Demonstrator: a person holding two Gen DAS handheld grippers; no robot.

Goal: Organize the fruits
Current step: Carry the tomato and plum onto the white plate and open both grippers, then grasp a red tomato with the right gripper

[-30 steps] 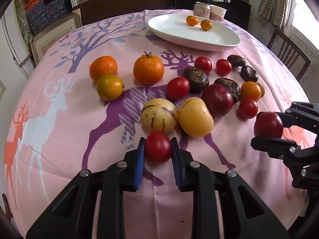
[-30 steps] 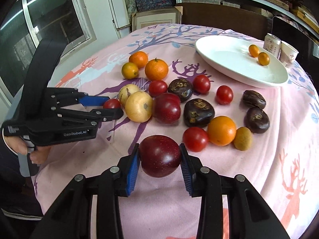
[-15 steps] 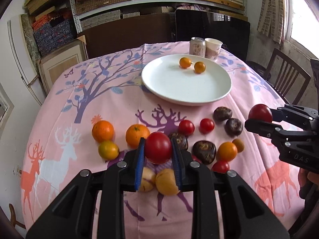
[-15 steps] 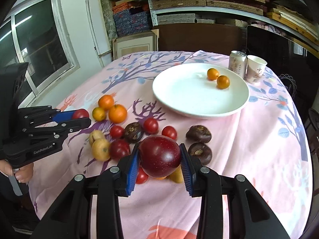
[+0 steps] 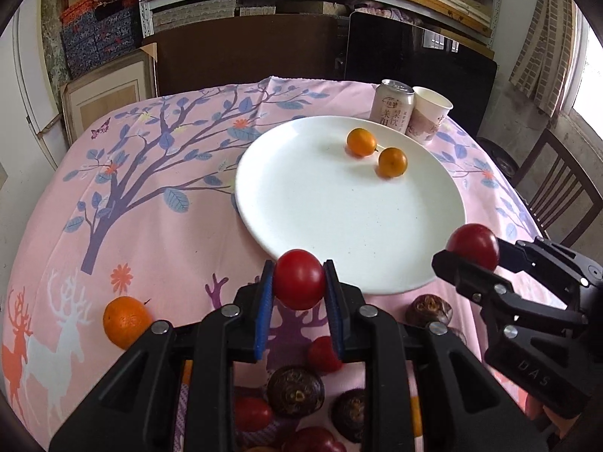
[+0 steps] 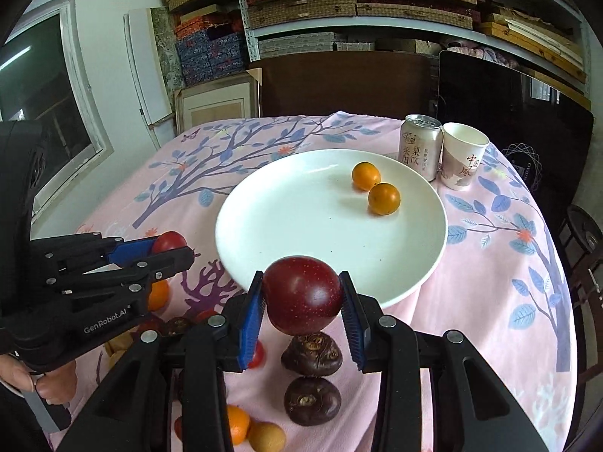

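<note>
Carrying fruit toward the white plate (image 5: 301, 203), both tools hang just short of its near rim, each loaded so that two pieces can be dropped off in one trip. Left of the plate's near edge, the left hand-held gripper (image 5: 299, 282) pinches a small red tomato (image 5: 299, 278) between its blue pads, held clear of the worktop (image 5: 150, 226). Right of it, the right hand-held gripper (image 6: 301, 297) is clamped on a larger dark red plum (image 6: 302, 293), also lifted and just before the rim. Two small oranges (image 5: 377, 152) lie together at the plate's far side, near a drink can (image 5: 392, 107) and paper cup (image 5: 429, 113) beyond the rim; this suggests the plate is the collecting place. Loose fruit, including an orange (image 5: 126, 320) and dark brown water chestnuts (image 6: 312, 352), lies on the cloth nearer than the plate.

Compared with one second ago, both tools have risen from the scattered pile and moved forward; the plate, then far off, now fills the middle of each view, while the grips look unchanged.
</note>
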